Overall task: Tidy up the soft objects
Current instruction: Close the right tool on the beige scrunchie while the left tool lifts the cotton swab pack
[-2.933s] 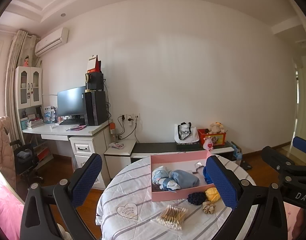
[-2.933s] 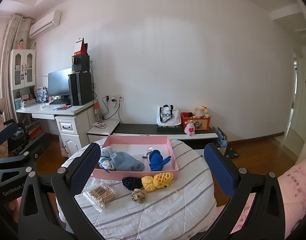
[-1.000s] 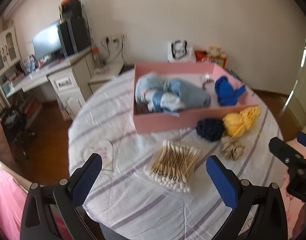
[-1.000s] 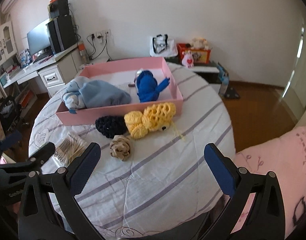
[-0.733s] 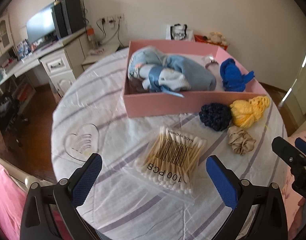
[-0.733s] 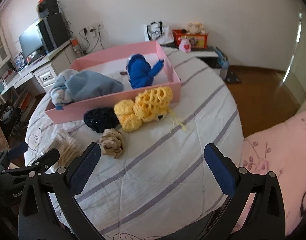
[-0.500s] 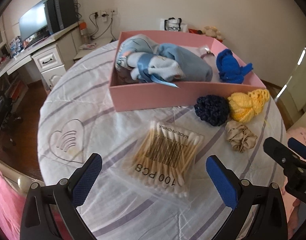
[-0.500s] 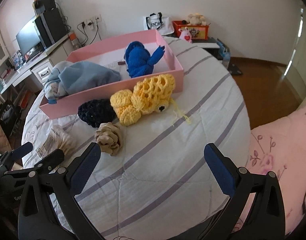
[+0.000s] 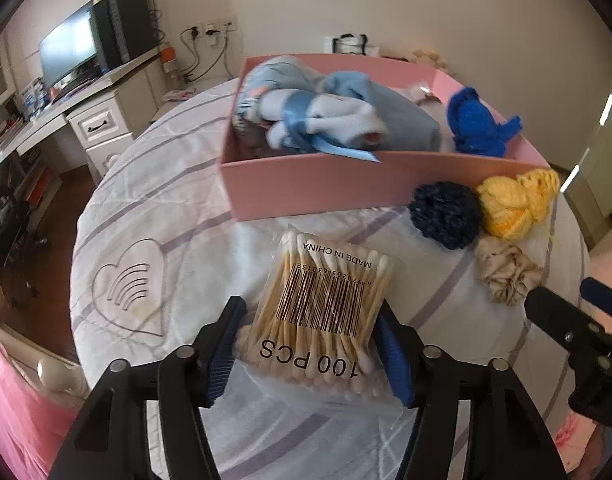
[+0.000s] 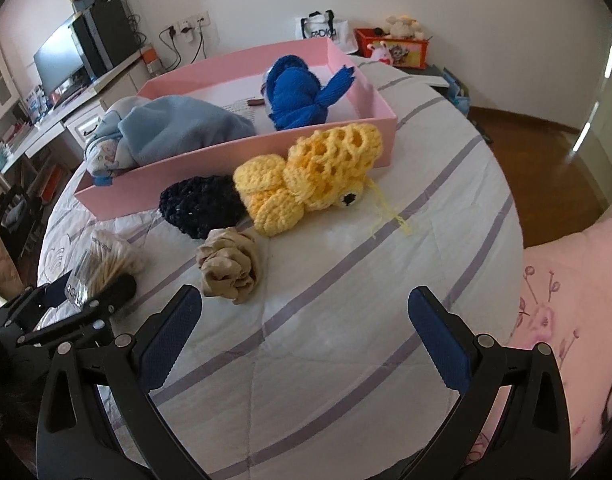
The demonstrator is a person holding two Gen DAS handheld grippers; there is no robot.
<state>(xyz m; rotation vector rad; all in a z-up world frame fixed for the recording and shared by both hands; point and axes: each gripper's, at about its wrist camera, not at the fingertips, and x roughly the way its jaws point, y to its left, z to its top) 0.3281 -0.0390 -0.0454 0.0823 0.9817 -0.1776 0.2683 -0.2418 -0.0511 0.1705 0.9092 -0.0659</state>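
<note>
Since half a second ago: left gripper (image 9: 312, 344) lowered and closed in around the near end of the swab pack (image 9: 326, 312); jaws formerly wide apart, now narrowed to the pack's width, pads at both sides. Firm clamping or mere contact: cannot tell. Likely meaning: pack first in line for transfer to the box (image 9: 346, 184).

Left to right on the table (image 9: 178, 200), left wrist view: pack nearest, centre; pink box beyond, holding pale blue cloth (image 9: 330, 120) at left and blue knit (image 9: 478, 124) at right. Just outside the box's near wall, at right: navy knit (image 9: 444, 216), touching yellow knit (image 9: 514, 204); beige scrunchie (image 9: 506, 272) nearer, just beside both.

Right gripper (image 10: 306, 344): jaws wide apart, empty, above bare cloth near the scrunchie.

View differences: barcode and "100 PCS" print legible only from the left wrist; from the right wrist, pack reduced to a blurred sliver at far left. Yellow knit's eye (image 10: 348, 199) and loose yarn tail (image 10: 386, 210) visible only from the right wrist.
</note>
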